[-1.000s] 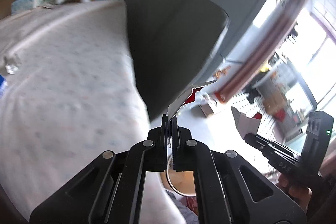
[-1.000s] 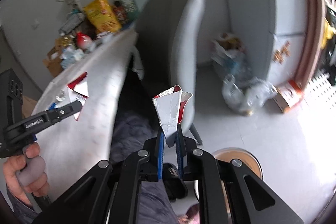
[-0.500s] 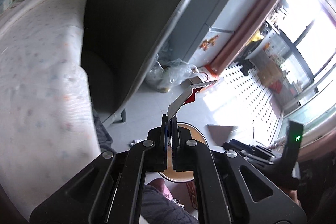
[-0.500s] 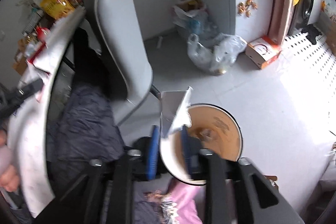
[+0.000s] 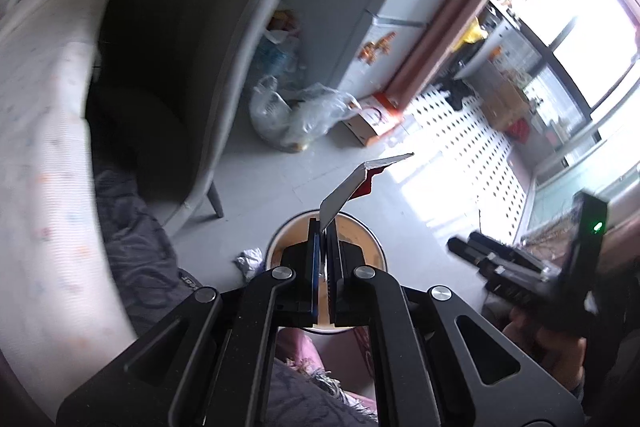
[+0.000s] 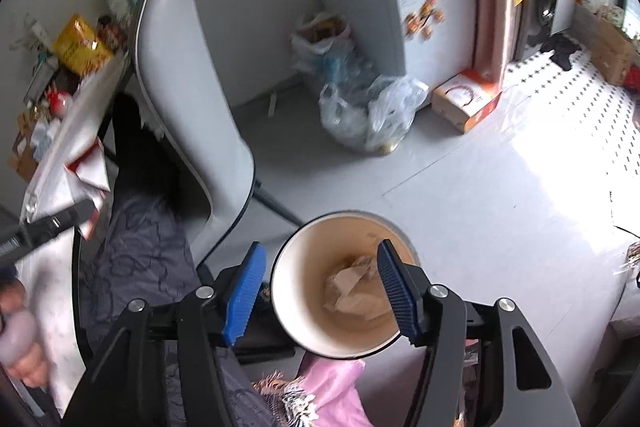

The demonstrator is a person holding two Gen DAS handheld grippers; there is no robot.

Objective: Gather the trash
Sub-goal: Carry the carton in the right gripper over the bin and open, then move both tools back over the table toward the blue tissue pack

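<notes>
A round bin (image 6: 282,267) with a white rim and tan inside stands on the floor under both grippers. My right gripper (image 6: 320,251) hovers over its mouth, jaws opening, with nothing between the blue pads (image 6: 244,291). Crumpled scraps (image 6: 354,289) lie at the bin's bottom. My left gripper (image 5: 323,227) is shut on a torn red-and-silver wrapper piece (image 5: 348,187) that sticks up above the bin (image 5: 272,247). In the right wrist view the left gripper (image 6: 86,207) and its wrapper piece (image 6: 90,175) show at the far left. The right gripper (image 5: 472,251) appears at the right of the left wrist view.
A grey chair (image 6: 180,87) stands close to the left of the bin, beside a table under a white cloth (image 5: 36,167). Filled plastic bags (image 6: 368,115) and a cardboard box (image 6: 464,103) sit by the fridge. A crumpled tissue (image 5: 248,261) lies near the bin. The person's legs are below.
Both grippers swung from the table down over the bin. The right gripper opened and the wrapper piece it held is gone from its jaws. The left gripper still grips its piece.
</notes>
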